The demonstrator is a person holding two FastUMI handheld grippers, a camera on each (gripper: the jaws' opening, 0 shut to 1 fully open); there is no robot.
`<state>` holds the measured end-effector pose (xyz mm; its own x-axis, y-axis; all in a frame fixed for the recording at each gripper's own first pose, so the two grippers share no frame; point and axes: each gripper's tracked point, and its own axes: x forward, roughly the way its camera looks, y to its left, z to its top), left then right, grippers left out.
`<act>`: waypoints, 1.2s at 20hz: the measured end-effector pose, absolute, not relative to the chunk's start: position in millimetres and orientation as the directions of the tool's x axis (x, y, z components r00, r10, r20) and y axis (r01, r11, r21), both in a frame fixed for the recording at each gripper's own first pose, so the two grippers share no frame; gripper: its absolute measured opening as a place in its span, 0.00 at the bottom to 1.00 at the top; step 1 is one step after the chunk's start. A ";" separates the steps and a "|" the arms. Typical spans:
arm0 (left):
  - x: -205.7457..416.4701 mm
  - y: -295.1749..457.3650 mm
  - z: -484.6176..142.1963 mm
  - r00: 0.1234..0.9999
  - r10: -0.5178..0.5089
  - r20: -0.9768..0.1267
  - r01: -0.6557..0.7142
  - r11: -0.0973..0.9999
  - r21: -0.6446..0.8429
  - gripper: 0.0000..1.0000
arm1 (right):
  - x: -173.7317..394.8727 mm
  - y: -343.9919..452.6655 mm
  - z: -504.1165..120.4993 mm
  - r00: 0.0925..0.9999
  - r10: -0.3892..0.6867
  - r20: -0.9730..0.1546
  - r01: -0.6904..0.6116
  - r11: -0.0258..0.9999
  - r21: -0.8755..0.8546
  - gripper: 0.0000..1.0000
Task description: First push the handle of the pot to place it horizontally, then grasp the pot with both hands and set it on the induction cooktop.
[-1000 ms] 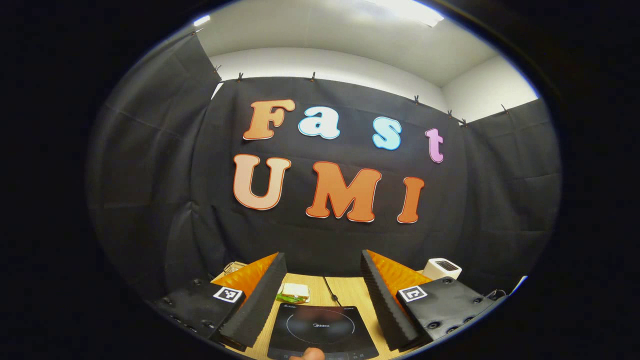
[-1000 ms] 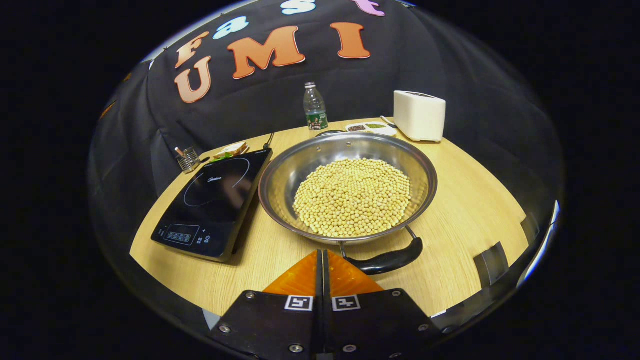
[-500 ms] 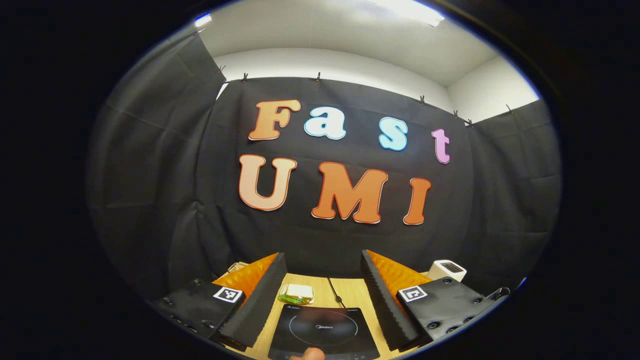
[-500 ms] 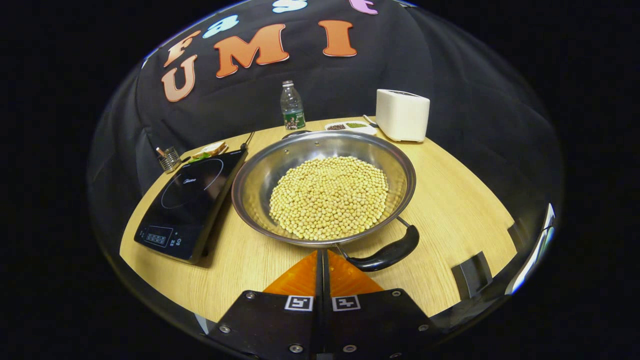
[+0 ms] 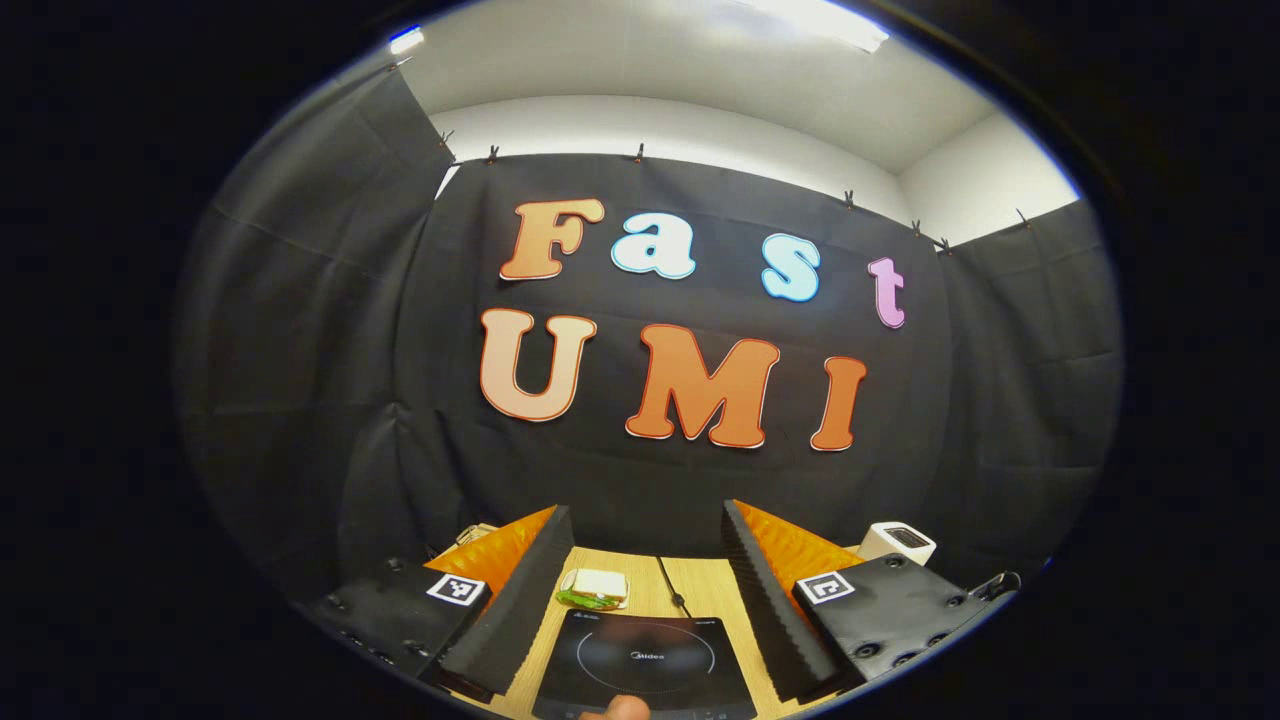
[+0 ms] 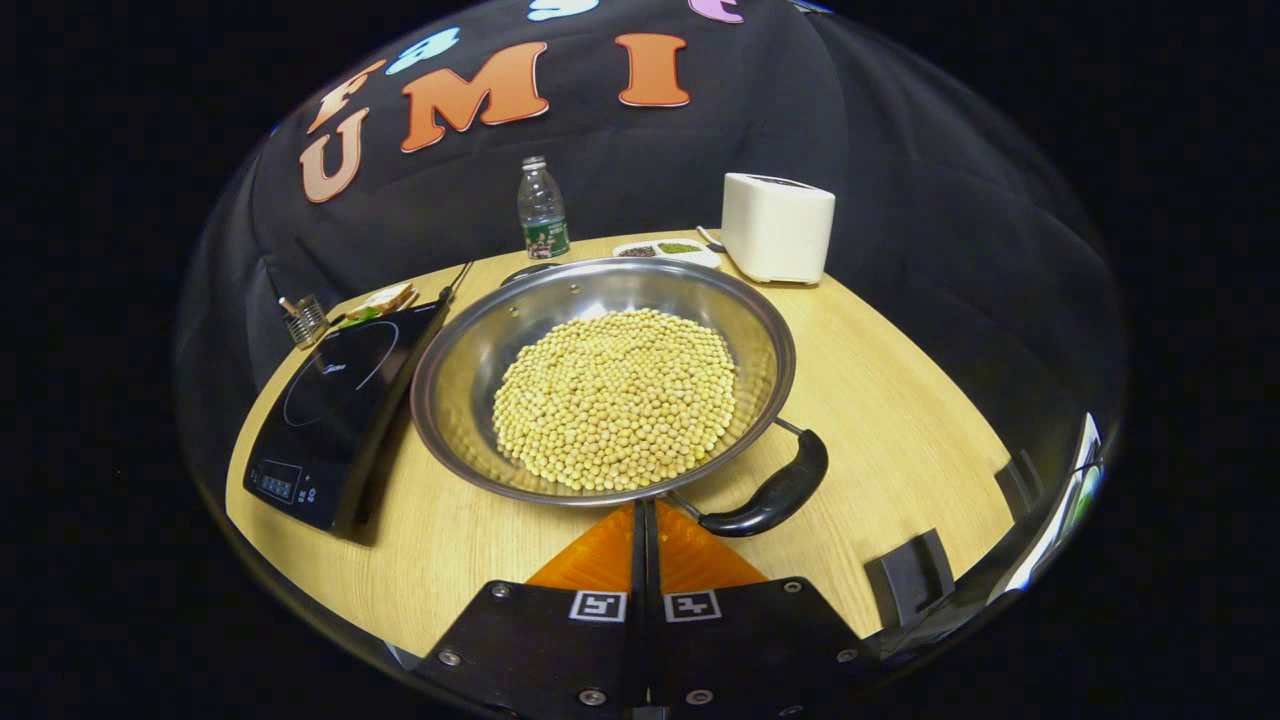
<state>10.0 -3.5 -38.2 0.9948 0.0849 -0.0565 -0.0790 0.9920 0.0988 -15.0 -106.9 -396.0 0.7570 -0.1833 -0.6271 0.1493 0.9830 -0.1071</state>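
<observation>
Overhead ceiling light (image 5: 800, 20), blown out white in the left gripper view. Booth cloth stays dim and matte, folds barely lit. Bench (image 6: 900, 400) evenly bright, sharp focus. Glare streaks on the steel pot (image 6: 600, 300) inner wall; soft short shadow beside the induction cooktop (image 6: 330, 400) and under the pot handle (image 6: 770, 495). Heavy fisheye: bench edge bows, rims smear, slight blue fringing at the circle border.
</observation>
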 end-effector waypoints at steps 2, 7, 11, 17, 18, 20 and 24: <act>11.2 -7.6 -37.7 0.995 0.082 -0.051 -0.077 0.992 0.104 0.98 | -12.0 -116.9 -394.9 0.754 -0.202 -0.626 0.166 0.979 -0.116 0.00; 13.2 -18.9 -32.5 0.997 0.065 -0.040 -0.061 0.992 0.107 0.98 | -4.4 -138.0 -396.1 0.739 -0.243 -0.628 0.208 0.969 -0.130 0.00; 16.6 -24.1 -33.3 0.997 0.061 -0.041 -0.056 0.992 0.110 0.98 | -1.4 -155.1 -399.7 0.722 -0.274 -0.635 0.253 0.959 -0.126 0.00; 24.0 -27.2 -36.6 0.997 0.065 -0.047 -0.060 0.993 0.106 0.98 | 1.0 -157.2 -399.2 0.712 -0.270 -0.648 0.309 0.949 -0.056 0.00; 25.4 -30.6 -38.3 0.997 0.060 -0.052 -0.054 0.993 0.105 0.98 | 1.4 -156.0 -399.4 0.711 -0.277 -0.647 0.311 0.948 -0.063 0.00; 28.8 -32.7 -38.3 0.997 0.053 -0.059 -0.047 0.993 0.108 0.98 | 2.2 -159.7 -398.2 0.707 -0.289 -0.645 0.314 0.946 -0.079 0.00; 32.6 -38.0 -41.8 0.997 0.039 -0.069 -0.032 0.995 0.099 0.98 | 9.3 -169.2 -395.6 0.702 -0.299 -0.646 0.336 0.939 -0.070 0.00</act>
